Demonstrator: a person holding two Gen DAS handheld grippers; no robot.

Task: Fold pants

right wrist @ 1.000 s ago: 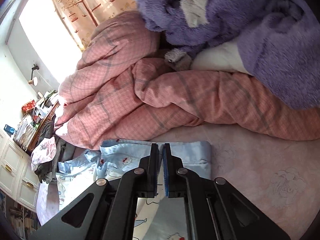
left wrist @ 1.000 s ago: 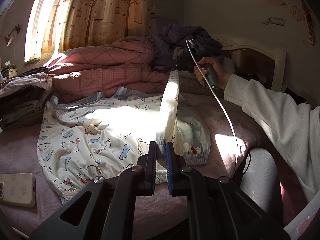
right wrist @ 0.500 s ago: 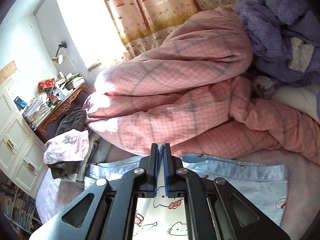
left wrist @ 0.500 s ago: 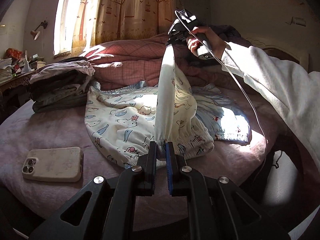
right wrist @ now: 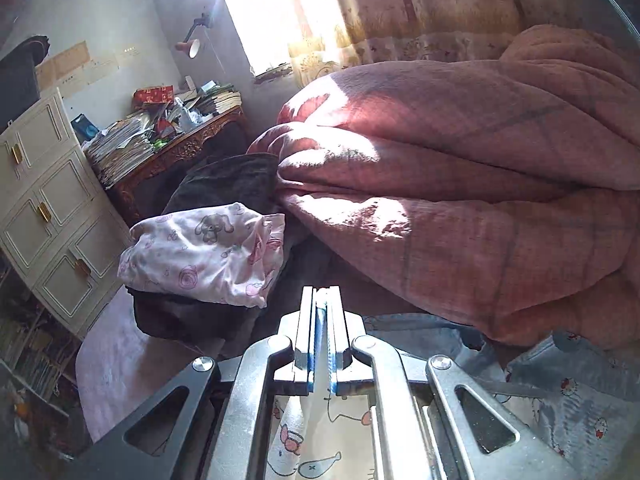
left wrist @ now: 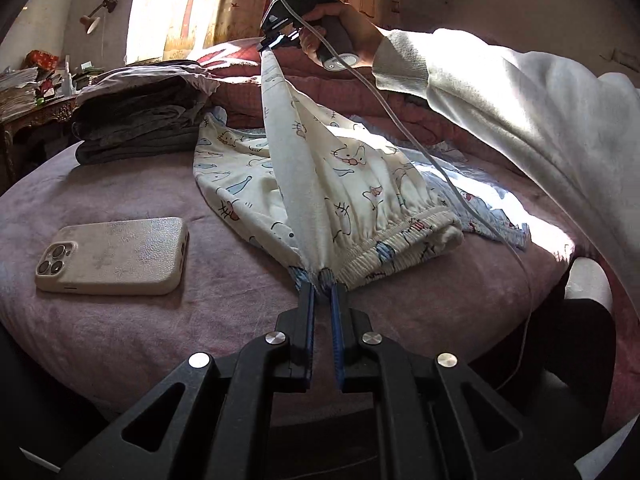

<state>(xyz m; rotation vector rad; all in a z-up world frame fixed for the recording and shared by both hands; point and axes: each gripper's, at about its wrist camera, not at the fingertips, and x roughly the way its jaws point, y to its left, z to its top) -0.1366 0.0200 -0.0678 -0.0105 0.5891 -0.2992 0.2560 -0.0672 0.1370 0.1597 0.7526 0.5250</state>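
Cream pants (left wrist: pixel 352 176) printed with cartoon cats and fish lie on the pink bed (left wrist: pixel 120 320), partly lifted into a taut ridge. My left gripper (left wrist: pixel 322 280) is shut on the elastic cuff at the near edge. My right gripper (left wrist: pixel 276 42), held in a hand with a white sleeve, is raised above the far side and is shut on the other end of the fabric. In the right wrist view that gripper (right wrist: pixel 321 294) pinches a thin fold, and the printed cloth (right wrist: pixel 320 440) hangs below it.
A phone (left wrist: pixel 116 256) in a pale case lies on the bed to the left. A stack of folded clothes (left wrist: pixel 140 120) sits at the far left, and a pink quilt (right wrist: pixel 460 208) is heaped behind. A cluttered desk (right wrist: pixel 172 136) and white drawers (right wrist: pixel 44 216) stand beyond the bed.
My right gripper has swung left and upward with the pant end, folding the fabric over itself. My left gripper has drawn the cuff nearer and lower.
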